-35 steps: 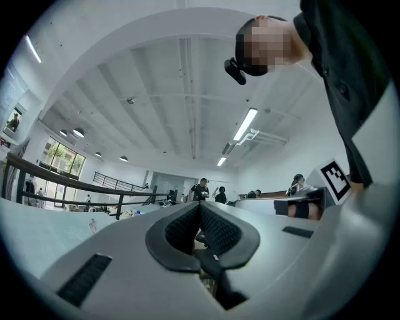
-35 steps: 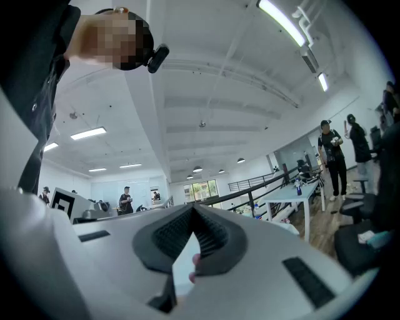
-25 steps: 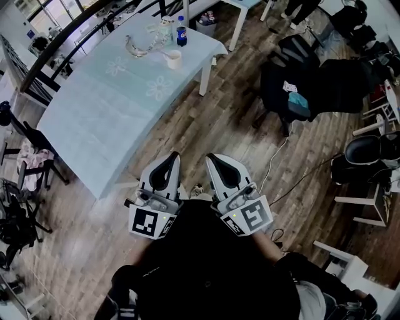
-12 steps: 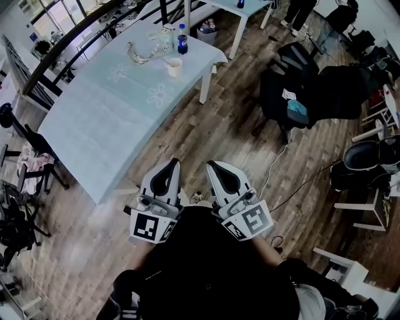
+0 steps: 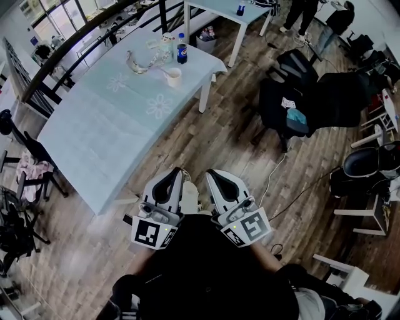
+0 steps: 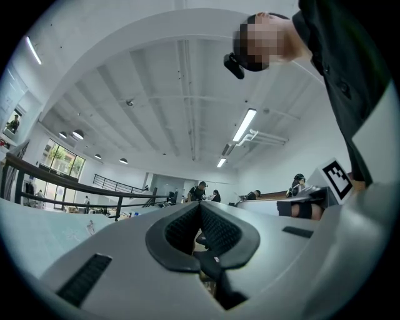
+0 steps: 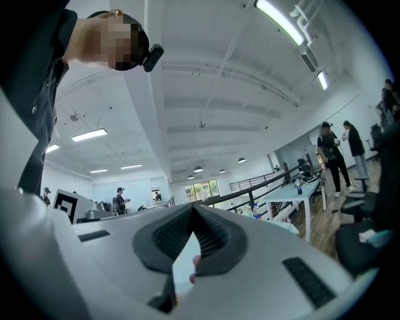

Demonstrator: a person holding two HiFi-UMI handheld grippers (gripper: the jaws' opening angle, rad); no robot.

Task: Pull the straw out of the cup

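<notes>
A white cup stands near the far end of the long table with the pale blue cloth. It is too small in the head view to make out the straw clearly. Both grippers are held close to the person's body, far from the table and the cup. My left gripper is shut with nothing in it; in the left gripper view its pads meet at the tips. My right gripper is also shut and empty, and its jaws point out into the room.
A dark bottle with a blue label and some clear wrapping lie beside the cup. Black office chairs stand to the right, with a cable on the wooden floor. A second table and other people are farther off.
Both grippers stay shut in front of the body. The table and the cup have slid a little lower in the head view.
</notes>
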